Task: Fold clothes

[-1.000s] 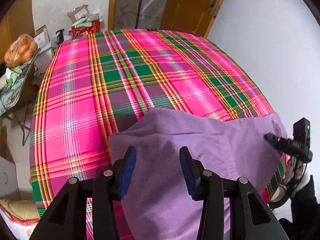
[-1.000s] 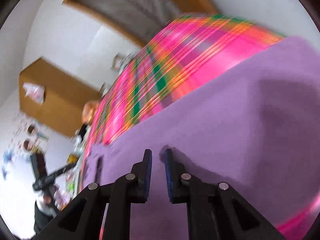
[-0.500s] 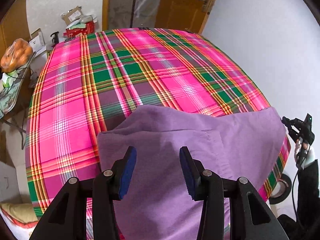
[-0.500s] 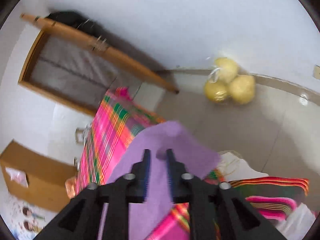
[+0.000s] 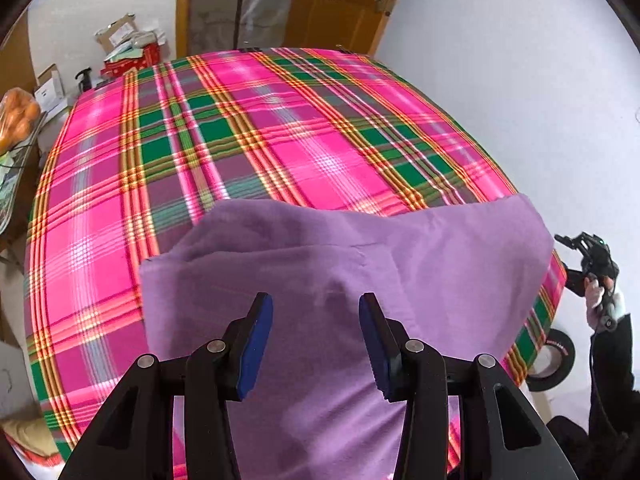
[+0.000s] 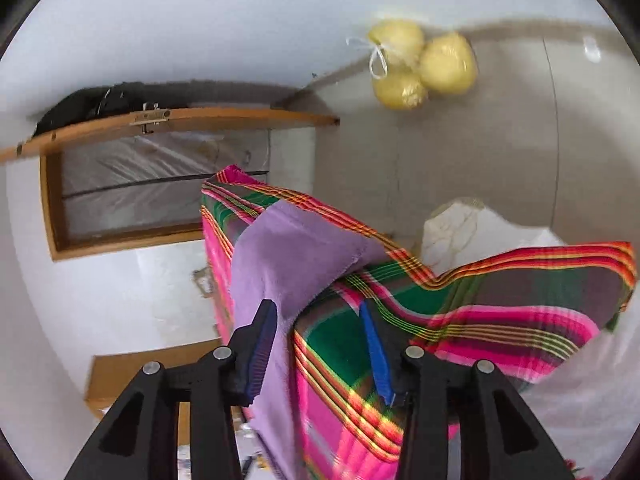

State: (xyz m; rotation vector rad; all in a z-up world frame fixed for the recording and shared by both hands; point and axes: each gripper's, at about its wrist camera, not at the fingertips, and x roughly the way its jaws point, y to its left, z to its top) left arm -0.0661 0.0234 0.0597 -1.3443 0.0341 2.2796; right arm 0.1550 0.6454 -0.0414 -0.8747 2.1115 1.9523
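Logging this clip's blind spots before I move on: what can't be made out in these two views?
- Left wrist view: the near part of the purple cloth is hidden behind the left gripper and cut off by the bottom edge.
- Same view: the right gripper is too small to read.
- Right wrist view: the cloth's lower end runs off the bottom edge.
- Neither view shows what kind of garment it is.

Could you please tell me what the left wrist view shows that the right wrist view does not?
Only the left wrist view shows the plaid cover's broad top, the bag of oranges, the red box, the roll of tape and the left gripper, open above the cloth.

Only the right wrist view shows the bag of yellow fruit and the cover hanging over the edge.

Both show the purple cloth, the plaid cover and the right gripper, its fingers opening.
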